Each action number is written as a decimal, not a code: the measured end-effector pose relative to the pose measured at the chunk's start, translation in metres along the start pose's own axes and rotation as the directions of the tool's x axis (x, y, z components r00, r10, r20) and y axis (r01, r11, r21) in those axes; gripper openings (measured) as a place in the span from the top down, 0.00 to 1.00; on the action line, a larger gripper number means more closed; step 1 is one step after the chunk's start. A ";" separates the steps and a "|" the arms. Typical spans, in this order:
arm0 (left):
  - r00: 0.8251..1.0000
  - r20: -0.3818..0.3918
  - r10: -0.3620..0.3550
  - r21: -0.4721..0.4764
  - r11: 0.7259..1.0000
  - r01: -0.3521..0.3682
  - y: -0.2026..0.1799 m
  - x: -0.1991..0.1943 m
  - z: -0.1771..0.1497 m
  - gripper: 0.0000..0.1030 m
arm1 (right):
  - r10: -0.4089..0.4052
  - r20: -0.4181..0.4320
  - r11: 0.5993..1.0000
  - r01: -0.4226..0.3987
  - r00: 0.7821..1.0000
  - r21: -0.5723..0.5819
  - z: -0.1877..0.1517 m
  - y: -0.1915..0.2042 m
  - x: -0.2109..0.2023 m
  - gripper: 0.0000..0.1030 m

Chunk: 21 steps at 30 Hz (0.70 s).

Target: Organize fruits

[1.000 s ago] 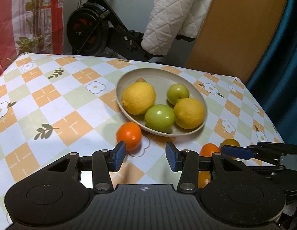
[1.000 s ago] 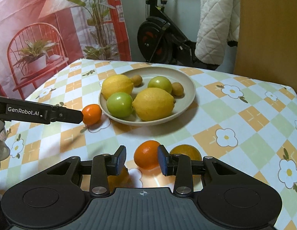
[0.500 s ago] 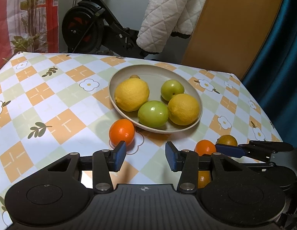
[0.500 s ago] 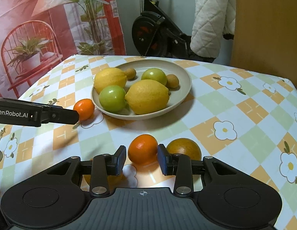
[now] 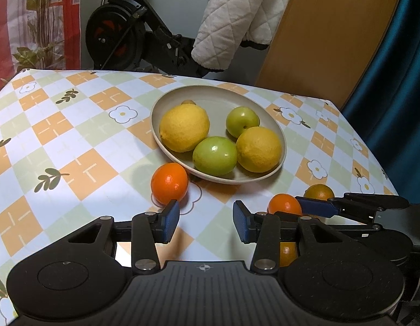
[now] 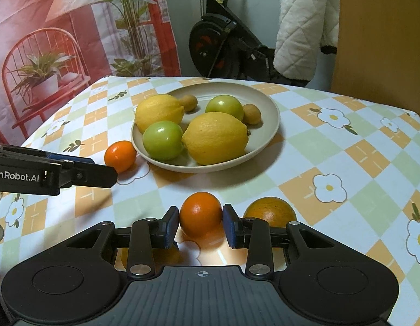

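Gripping a small orange (image 6: 200, 214) on the tablecloth, the right gripper (image 6: 201, 226) presses both blue pads against it.
Left gripper (image 5: 206, 224): jaws closing, nothing between them, a second orange (image 5: 169, 183) just ahead beside the fruit plate (image 5: 275, 125).

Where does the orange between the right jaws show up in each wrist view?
Left wrist view: the orange sits low right, just behind the left gripper's right arm, beside a blue pad of the right gripper.
Right wrist view: the orange is low centre, between the jaws of the right gripper, pads at its sides.
Shared landmark: the plate of lemons and green fruit, behind the orange in both.
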<state>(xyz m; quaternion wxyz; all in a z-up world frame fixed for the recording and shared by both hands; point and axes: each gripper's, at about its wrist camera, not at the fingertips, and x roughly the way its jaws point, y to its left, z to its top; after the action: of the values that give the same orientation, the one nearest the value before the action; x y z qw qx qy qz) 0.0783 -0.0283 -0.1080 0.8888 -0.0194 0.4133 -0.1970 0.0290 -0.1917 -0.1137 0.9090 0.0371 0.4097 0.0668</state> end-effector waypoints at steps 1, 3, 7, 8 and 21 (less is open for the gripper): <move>1.000 -0.003 -0.002 0.000 1.000 0.002 0.000 0.001 0.000 0.58 | 0.002 0.001 1.000 -0.002 1.000 0.001 0.000 0.000 0.001 0.69; 1.000 -0.006 -0.005 0.001 1.000 0.005 -0.001 0.002 0.000 0.58 | 0.007 0.004 1.000 -0.007 1.000 0.004 0.000 0.000 0.001 0.69; 1.000 -0.013 -0.013 -0.002 1.000 0.013 -0.002 0.004 0.000 0.58 | 0.024 0.006 1.000 -0.024 1.000 0.004 0.000 0.001 0.003 0.69; 1.000 -0.014 -0.012 -0.002 1.000 0.012 -0.002 0.005 -0.001 0.58 | 0.026 0.006 1.000 -0.026 1.000 0.002 0.000 0.002 0.003 0.69; 1.000 -0.024 -0.006 -0.008 1.000 0.006 -0.002 0.008 -0.002 0.58 | 0.035 0.004 0.999 -0.035 0.999 -0.008 0.003 0.006 0.011 0.69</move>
<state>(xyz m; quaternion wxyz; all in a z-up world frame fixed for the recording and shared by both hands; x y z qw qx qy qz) 0.0806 -0.0324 -0.1144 0.8833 -0.0216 0.4244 -0.1982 0.0374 -0.1843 -0.1190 0.9087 0.0409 0.4067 0.0842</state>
